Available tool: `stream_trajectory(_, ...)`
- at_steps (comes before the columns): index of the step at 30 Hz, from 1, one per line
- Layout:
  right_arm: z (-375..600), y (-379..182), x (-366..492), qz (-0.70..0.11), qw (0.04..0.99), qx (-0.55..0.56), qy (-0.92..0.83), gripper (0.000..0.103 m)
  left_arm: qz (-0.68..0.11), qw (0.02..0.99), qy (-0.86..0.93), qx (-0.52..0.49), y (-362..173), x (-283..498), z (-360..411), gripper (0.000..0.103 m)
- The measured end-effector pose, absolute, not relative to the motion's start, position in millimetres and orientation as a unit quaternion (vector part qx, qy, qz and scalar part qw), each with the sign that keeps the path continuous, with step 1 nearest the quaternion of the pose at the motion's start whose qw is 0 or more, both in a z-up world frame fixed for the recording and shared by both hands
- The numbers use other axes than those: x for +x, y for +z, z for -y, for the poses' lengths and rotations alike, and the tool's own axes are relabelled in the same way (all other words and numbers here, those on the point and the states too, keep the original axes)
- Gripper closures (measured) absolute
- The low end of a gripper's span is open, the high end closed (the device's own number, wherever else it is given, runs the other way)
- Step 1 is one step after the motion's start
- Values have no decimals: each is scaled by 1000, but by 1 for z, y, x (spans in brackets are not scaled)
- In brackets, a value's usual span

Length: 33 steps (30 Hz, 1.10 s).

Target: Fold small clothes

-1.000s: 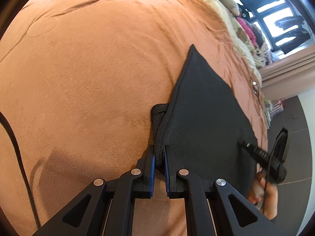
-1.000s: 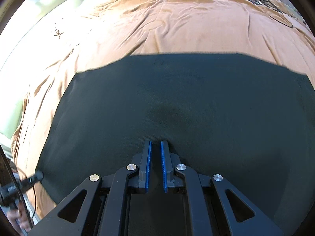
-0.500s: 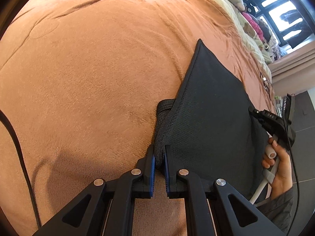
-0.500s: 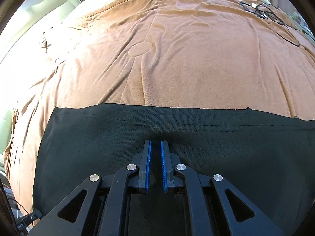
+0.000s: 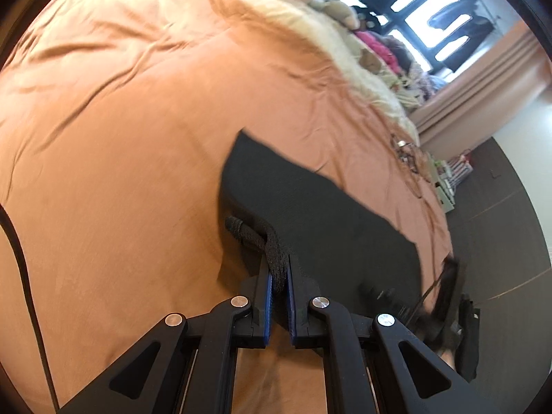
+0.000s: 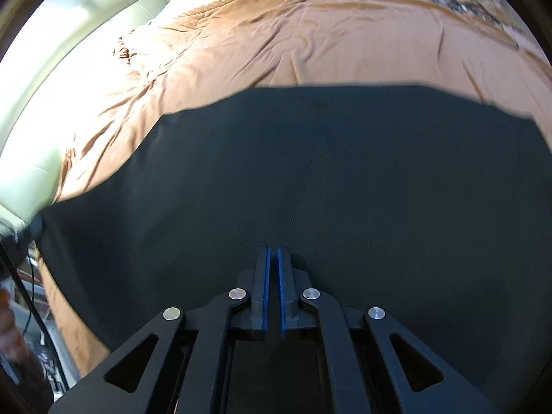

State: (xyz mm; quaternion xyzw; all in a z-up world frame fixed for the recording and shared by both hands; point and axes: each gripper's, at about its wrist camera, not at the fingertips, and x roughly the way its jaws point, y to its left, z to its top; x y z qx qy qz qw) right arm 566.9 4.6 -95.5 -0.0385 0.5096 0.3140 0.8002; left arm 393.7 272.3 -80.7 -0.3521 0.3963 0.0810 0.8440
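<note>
Left claw (image 5: 279,269) higher, seemingly tilted

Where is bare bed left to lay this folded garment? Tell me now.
Bare brown blanket stretches left of the black garment, and beyond its far edge in the right wrist view. Crowded: the tangled cable at the far right corner, and the soft toys by the window.

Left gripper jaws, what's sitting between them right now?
A bunched edge of the black garment, pinched in the left gripper; the left wrist view shows it.
</note>
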Motion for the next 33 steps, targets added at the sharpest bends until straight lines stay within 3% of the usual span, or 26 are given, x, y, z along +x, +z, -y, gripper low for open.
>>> stream_trajectory(19,44,-119,498,-527,774,34,349,103,-384,878,-28,-284,-5,480,-176,96)
stream_trajectory(30,112,-83,478,-483,805,67,338,103,-402,870,-167,-230,6,512,-61,96)
stream_trajectory(31,122,-78,477,-477,810,69,333,101,-406,868,-177,-223,3,514,-50,96)
stream_trajectory(33,145,-70,473,-464,824,74,317,83,-416,862,-194,-213,-3,521,-26,96)
